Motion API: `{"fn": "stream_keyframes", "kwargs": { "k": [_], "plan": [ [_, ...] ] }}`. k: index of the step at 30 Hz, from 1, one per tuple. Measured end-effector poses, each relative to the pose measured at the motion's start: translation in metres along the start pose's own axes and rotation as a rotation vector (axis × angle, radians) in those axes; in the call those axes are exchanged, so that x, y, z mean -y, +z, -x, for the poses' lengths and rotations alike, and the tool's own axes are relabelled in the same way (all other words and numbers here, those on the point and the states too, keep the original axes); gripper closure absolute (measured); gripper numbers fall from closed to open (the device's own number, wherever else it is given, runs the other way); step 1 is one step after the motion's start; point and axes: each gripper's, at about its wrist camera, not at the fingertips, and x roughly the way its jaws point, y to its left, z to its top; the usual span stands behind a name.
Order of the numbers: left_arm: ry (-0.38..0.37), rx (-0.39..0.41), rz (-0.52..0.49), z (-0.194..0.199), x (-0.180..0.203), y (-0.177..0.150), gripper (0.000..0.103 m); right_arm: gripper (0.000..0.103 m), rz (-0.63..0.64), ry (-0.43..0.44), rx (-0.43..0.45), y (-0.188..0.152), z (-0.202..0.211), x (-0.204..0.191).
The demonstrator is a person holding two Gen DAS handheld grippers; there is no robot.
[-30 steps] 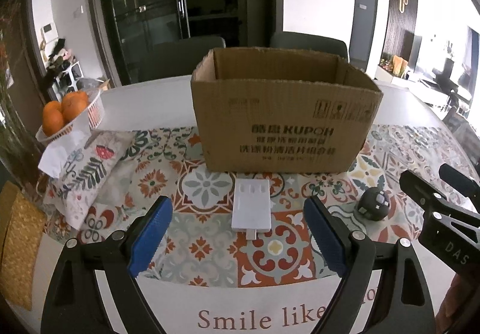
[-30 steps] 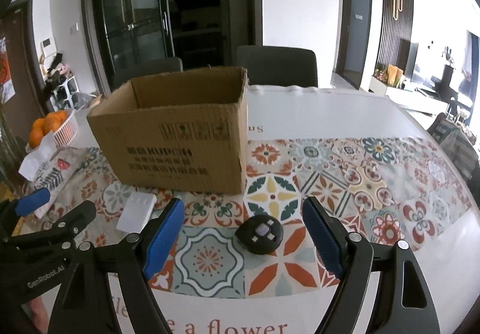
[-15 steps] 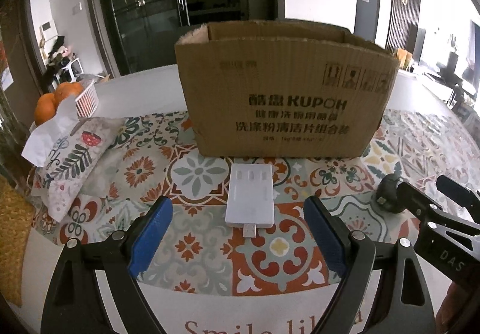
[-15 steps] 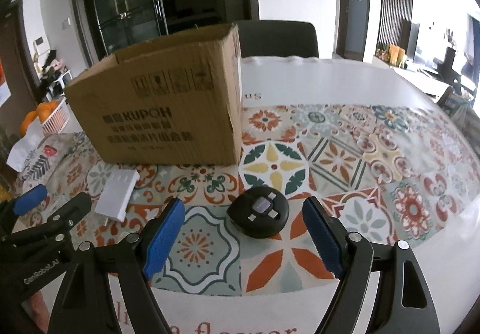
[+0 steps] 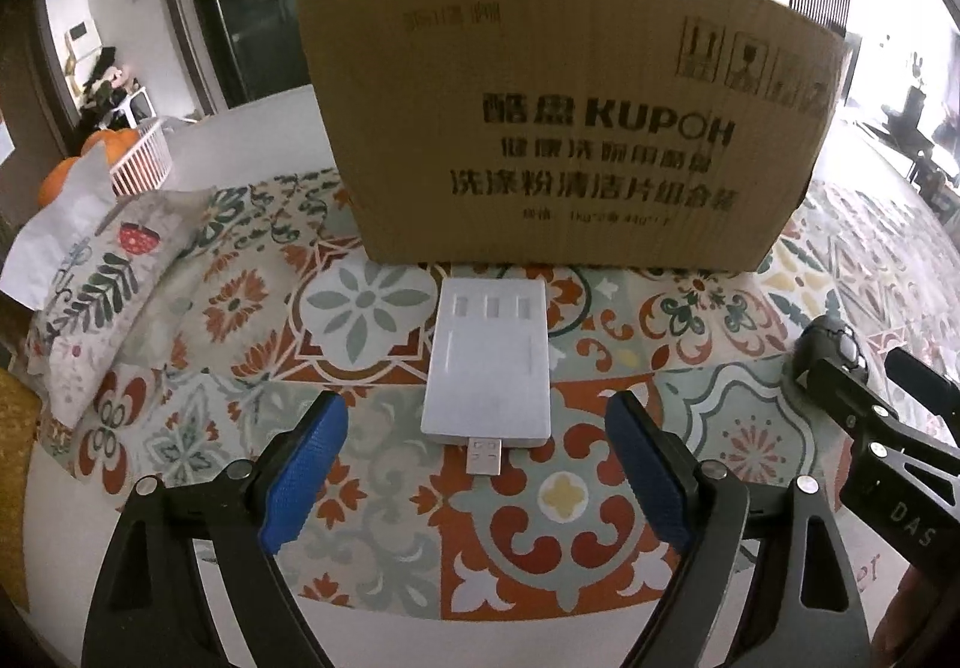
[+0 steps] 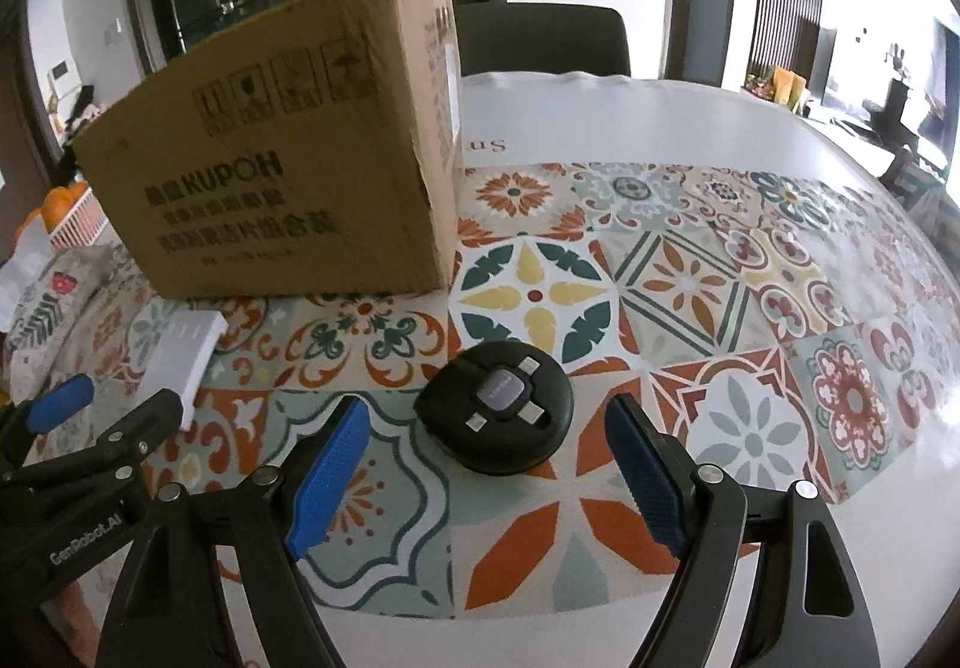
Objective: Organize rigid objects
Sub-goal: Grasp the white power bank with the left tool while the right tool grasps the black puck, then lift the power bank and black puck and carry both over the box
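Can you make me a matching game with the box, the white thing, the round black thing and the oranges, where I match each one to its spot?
Things:
1. cardboard box
2. white USB device
3. round black gadget
4. oranges

Places:
A. in the white basket at the far left
B. ahead of the open right gripper
C. standing behind both small items
D. lying flat ahead of the open left gripper

Pairs: 1-C, 2-D, 3-B, 4-A
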Motion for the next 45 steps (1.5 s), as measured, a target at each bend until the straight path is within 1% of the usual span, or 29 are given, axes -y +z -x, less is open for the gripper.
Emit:
{"fn": "stream_keyframes", "kwargs": {
  "k": [7,11,19,21,24,25,27,29,31,32,37,45],
  "plan": [
    [0.004,0.013,-0.023,-0.013,-0.001,0.005,0.015,0.022,-0.019,-0.004,-0.02,-0.001,-0.013,0.003],
    [0.0,0.007,-0.021,-0.025,-0.005,0.011,0.019,0.022,-0.026,-0.004,-0.03,0.0,-0.022,0.002],
    [-0.02,-0.018,-0.018,-0.042,-0.008,0.015,0.033,0.022,-0.02,-0.015,-0.033,0.005,-0.035,0.0],
    [-0.022,-0.018,-0.029,-0.044,-0.008,0.014,0.039,0.022,-0.019,-0.016,-0.03,0.005,-0.035,0.001],
    [-0.047,-0.018,-0.02,-0.046,-0.01,0.013,0.046,0.022,-0.025,-0.015,-0.028,0.007,-0.037,0.003],
    [-0.052,-0.018,-0.019,-0.046,-0.01,0.014,0.047,0.022,-0.025,-0.015,-0.028,0.007,-0.036,0.003],
    [-0.066,-0.019,-0.016,-0.046,-0.009,0.013,0.055,0.023,-0.029,-0.013,-0.026,0.007,-0.036,0.004],
    [-0.069,-0.02,-0.017,-0.045,-0.008,0.013,0.056,0.026,-0.032,-0.014,-0.024,0.007,-0.037,0.005],
    [-0.071,-0.018,-0.021,-0.046,-0.008,0.013,0.056,0.037,-0.031,-0.022,-0.021,0.006,-0.036,0.006],
    [-0.073,-0.019,-0.02,-0.044,-0.007,0.012,0.056,0.039,-0.027,-0.022,-0.019,0.006,-0.036,0.006],
    [-0.082,-0.02,-0.024,-0.036,-0.006,0.008,0.056,0.039,-0.02,-0.014,-0.02,0.004,-0.033,0.005],
    [-0.078,0.011,-0.032,-0.012,-0.006,0.007,0.056,0.039,-0.024,0.01,-0.021,0.001,-0.018,-0.002]
  ]
}}
